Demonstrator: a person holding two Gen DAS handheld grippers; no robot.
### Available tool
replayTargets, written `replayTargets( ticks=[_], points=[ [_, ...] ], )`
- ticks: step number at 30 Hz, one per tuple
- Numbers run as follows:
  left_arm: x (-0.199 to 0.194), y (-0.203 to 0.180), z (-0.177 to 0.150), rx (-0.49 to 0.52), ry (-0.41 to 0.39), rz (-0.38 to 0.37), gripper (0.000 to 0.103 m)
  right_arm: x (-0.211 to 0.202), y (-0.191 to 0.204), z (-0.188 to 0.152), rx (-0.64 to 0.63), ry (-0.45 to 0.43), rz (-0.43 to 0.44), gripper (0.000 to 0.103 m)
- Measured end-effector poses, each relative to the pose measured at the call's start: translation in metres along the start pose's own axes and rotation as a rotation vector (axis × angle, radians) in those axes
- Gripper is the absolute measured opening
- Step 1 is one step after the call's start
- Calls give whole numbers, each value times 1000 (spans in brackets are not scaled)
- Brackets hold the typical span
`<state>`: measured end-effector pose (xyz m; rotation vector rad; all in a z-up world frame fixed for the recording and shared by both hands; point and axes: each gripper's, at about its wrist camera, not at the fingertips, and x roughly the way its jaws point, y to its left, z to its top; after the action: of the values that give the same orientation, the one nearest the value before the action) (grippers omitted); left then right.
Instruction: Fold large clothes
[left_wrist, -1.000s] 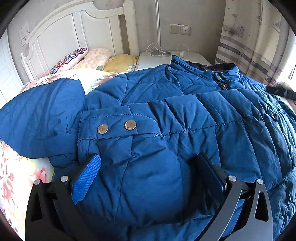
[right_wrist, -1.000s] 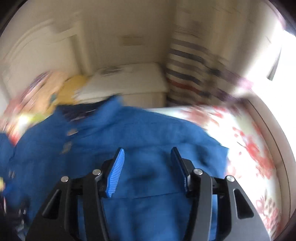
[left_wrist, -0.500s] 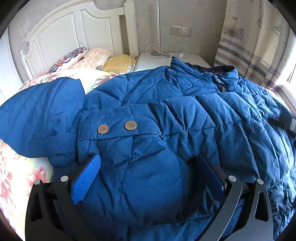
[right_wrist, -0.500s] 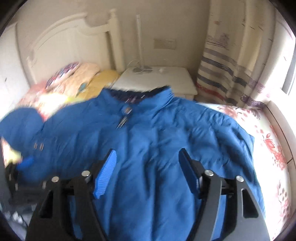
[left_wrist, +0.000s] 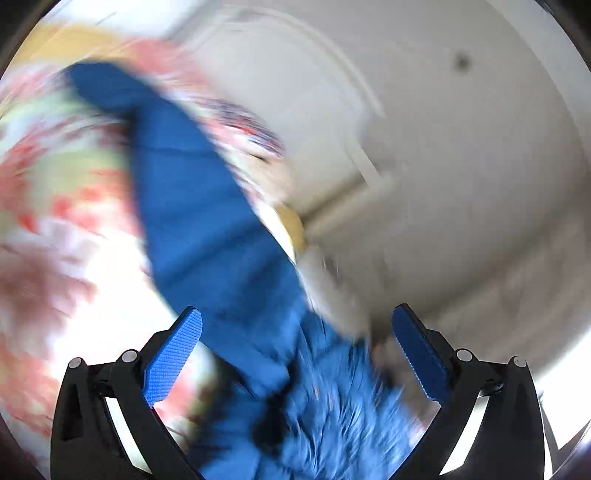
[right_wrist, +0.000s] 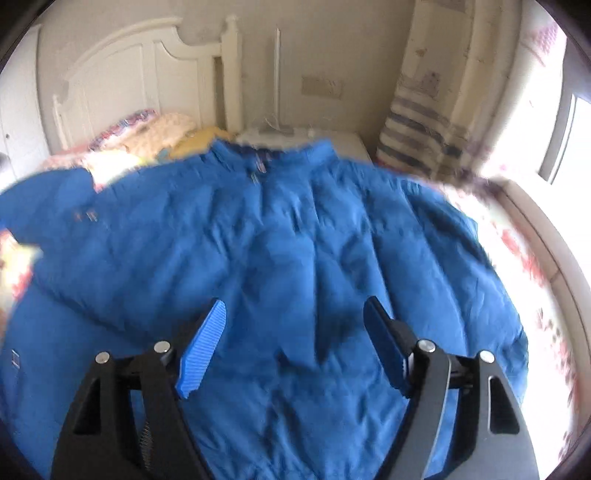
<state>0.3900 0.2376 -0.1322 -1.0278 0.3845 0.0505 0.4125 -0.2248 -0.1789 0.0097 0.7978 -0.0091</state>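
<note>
Item one, the bed (right_wrist: 532, 258): a floral cover in red, pink and white is lying under everything, showing at both edges of the right wrist view.

Item two, the blue jacket (right_wrist: 280, 236): a large quilted padded coat is lying spread front-up across that cover, collar toward the white headboard (right_wrist: 122, 74), soft stitched panels puffing between seams, surface matte and lightly creased. In the left wrist view a long blue stretch of it (left_wrist: 199, 206) is running diagonally through a heavily smeared picture; which part it is I cannot tell.

Item three, my right gripper (right_wrist: 293, 332): black frame, ribbed blue pads. Its jaws are opening, standing well apart and pointing down over the lower middle of the coat. Nothing is being pinched; the fabric is lying beneath the gap, and the pads are not pressing on it.

Item four, my left gripper (left_wrist: 295, 343): same make, jaws standing wide apart. Blurred blue cloth is showing between and below the fingers, but neither pad is closing on it.

Item five, the striped curtain (right_wrist: 424, 140): hanging in folds at the window side.

Item six, the pillows (right_wrist: 162, 129): pale, soft, patterned, bunched against the headboard.
</note>
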Motion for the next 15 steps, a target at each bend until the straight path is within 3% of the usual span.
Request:
replayTargets(
  ticks=[6, 9, 11, 12, 13, 15],
  points=[
    [-11, 78, 98, -262, -83, 64, 99, 4, -4, 1, 21, -2, -1, 76],
    [10, 107, 140, -355, -47, 155, 99, 3, -7, 0, 32, -9, 16, 76],
    [19, 113, 158, -380, -58, 165, 95, 1, -10, -1, 47, -18, 31, 76],
    [22, 110, 167, -360, -74, 163, 82, -1, -13, -1, 58, -24, 42, 76],
    [25, 106, 171, -335, -80, 153, 55, -1, -16, -1, 69, -27, 55, 76],
    [26, 83, 177, -249, -95, 179, 37, -1, -21, -1, 99, -29, 77, 76]
  ],
)
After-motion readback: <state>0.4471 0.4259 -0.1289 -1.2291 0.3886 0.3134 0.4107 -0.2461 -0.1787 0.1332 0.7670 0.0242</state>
